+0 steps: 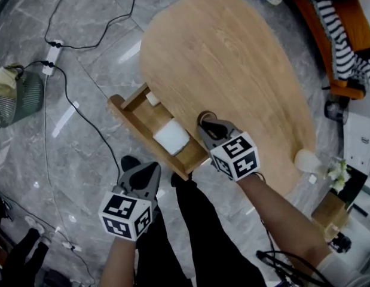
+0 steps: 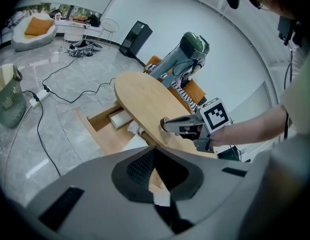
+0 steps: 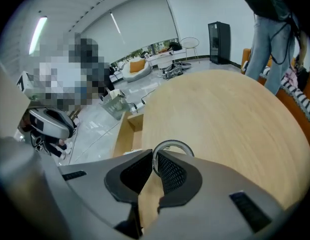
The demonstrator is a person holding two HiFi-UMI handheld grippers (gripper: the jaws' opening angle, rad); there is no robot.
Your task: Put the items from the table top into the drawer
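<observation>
Marble floor, oval wooden table, open drawer at its near edge: I have the ring pinched for the drop.

My right gripper is closed narrow on the ring's thin wall, one pad inside the hoop and one outside, which I judge the surest hold on something hollow. It sits at the table edge, just beside the drawer, where a white block lies. My left gripper, jaws together and empty, hangs low before the drawer front, clear of the path.

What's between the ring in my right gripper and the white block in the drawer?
Nothing loose. In the head view only the table edge and a bare strip of the drawer separate the ring from the white block.
</observation>
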